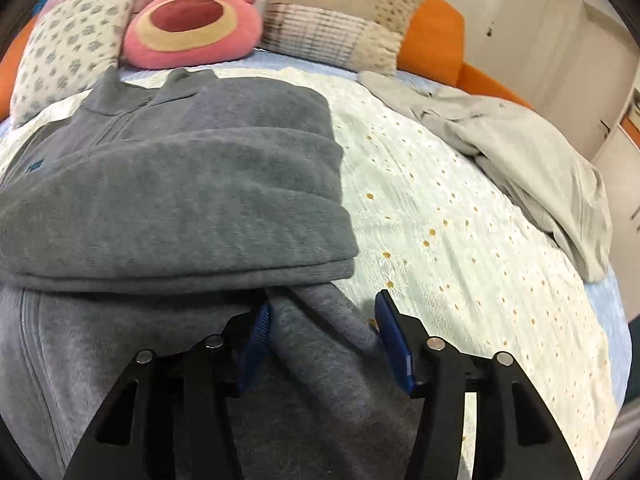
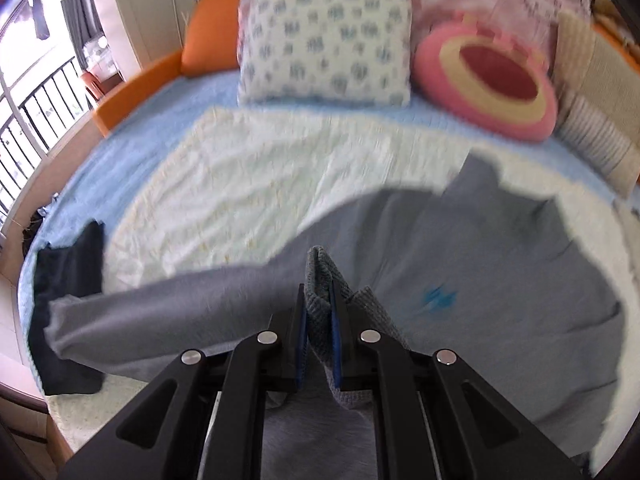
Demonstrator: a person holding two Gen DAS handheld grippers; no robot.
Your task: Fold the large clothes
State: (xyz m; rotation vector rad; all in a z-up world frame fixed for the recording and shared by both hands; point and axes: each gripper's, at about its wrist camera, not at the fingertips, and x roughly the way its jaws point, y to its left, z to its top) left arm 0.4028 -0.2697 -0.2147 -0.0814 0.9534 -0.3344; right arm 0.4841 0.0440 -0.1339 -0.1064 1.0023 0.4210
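A large grey zip-up fleece sweater (image 1: 180, 184) lies on the white dotted bedspread (image 1: 460, 232), collar toward the pillows, partly folded over itself. My left gripper (image 1: 322, 316) is open, its blue pads astride a fold of the grey fabric near the sweater's lower right edge. In the right wrist view the same sweater (image 2: 480, 280) spreads to the right, with one sleeve (image 2: 160, 312) stretched out to the left. My right gripper (image 2: 319, 304) is shut on a bunched ribbed edge of the sweater. This view is motion-blurred.
A light grey garment (image 1: 520, 160) lies crumpled at the bed's right side. A dark folded garment (image 2: 68, 292) lies at the bed's left edge. Pillows (image 2: 328, 36) and a pink plush cushion (image 1: 192, 28) line the orange headboard (image 1: 432, 40).
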